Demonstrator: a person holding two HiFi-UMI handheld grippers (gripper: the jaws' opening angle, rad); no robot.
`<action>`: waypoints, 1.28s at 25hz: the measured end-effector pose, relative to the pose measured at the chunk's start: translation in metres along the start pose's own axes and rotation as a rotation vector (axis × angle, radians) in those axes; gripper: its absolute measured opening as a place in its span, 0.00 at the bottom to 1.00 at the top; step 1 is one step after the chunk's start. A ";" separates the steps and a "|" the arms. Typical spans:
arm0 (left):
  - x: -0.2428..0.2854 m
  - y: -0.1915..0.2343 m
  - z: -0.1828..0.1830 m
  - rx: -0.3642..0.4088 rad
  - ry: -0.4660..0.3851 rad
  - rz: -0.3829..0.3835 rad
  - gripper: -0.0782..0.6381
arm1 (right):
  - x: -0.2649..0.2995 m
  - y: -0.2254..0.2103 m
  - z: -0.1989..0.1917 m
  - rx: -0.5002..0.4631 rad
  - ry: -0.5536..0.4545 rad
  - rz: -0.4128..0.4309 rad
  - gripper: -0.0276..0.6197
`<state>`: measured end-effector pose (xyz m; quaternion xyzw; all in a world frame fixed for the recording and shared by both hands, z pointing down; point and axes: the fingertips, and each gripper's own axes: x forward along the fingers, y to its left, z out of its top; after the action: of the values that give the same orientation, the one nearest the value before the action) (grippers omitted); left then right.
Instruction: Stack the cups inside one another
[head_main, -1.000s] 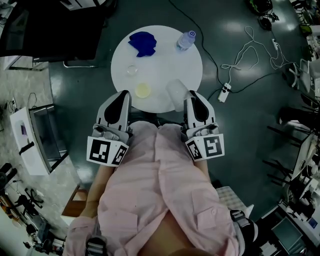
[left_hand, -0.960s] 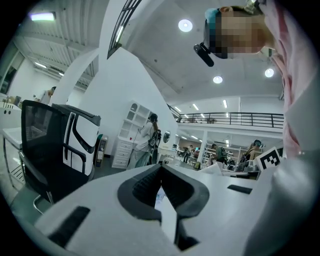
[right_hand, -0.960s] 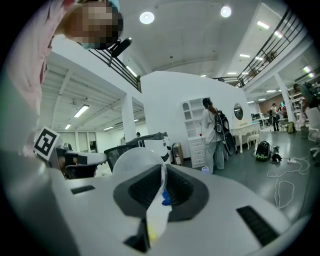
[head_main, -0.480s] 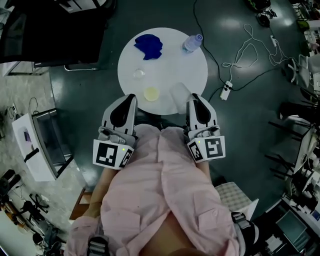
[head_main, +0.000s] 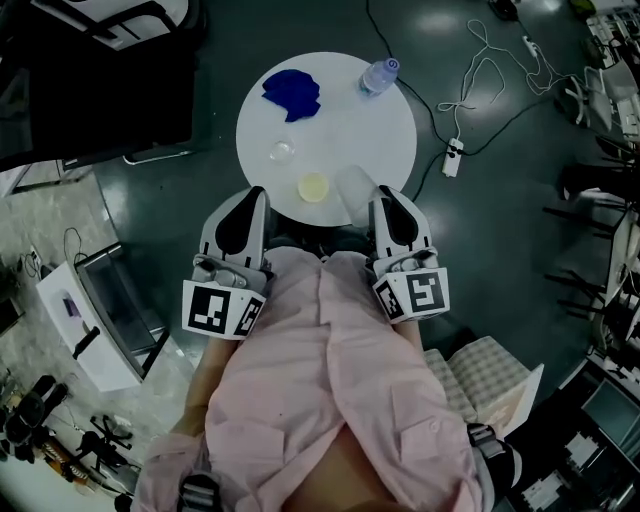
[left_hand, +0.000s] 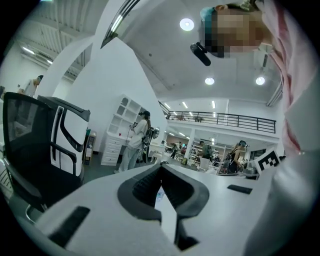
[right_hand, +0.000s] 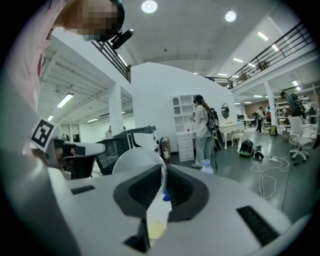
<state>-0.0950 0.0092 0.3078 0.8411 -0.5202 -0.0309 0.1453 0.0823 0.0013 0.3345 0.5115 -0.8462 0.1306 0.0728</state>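
Two handheld grippers at the near edge of a round white table (head_main: 345, 125), one holding a cup.

The right gripper (right_hand: 162, 172) pinches the wall of a clear cup (right_hand: 135, 161). The left gripper (left_hand: 161, 166) has its jaws pressed together on nothing. A yellowish cup (head_main: 313, 186) sits between the two gripper tips, and a small clear cup (head_main: 282, 151) stands farther ahead of the left gripper.

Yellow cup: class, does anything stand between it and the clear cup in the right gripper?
Nothing visible does. The yellow cup sits just left of the clear cup pinched by the right gripper, with only bare table between them.
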 end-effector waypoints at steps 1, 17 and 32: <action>-0.001 0.001 0.001 0.007 0.001 -0.003 0.12 | 0.002 0.001 0.000 0.006 0.000 0.000 0.10; 0.001 0.009 0.000 0.006 0.021 -0.058 0.12 | 0.016 0.017 -0.011 -0.022 0.062 -0.002 0.10; 0.013 -0.005 -0.002 -0.003 0.033 -0.093 0.12 | 0.008 -0.003 -0.015 -0.007 0.084 -0.036 0.10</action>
<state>-0.0846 0.0001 0.3102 0.8646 -0.4778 -0.0242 0.1534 0.0809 -0.0020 0.3511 0.5203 -0.8336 0.1477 0.1123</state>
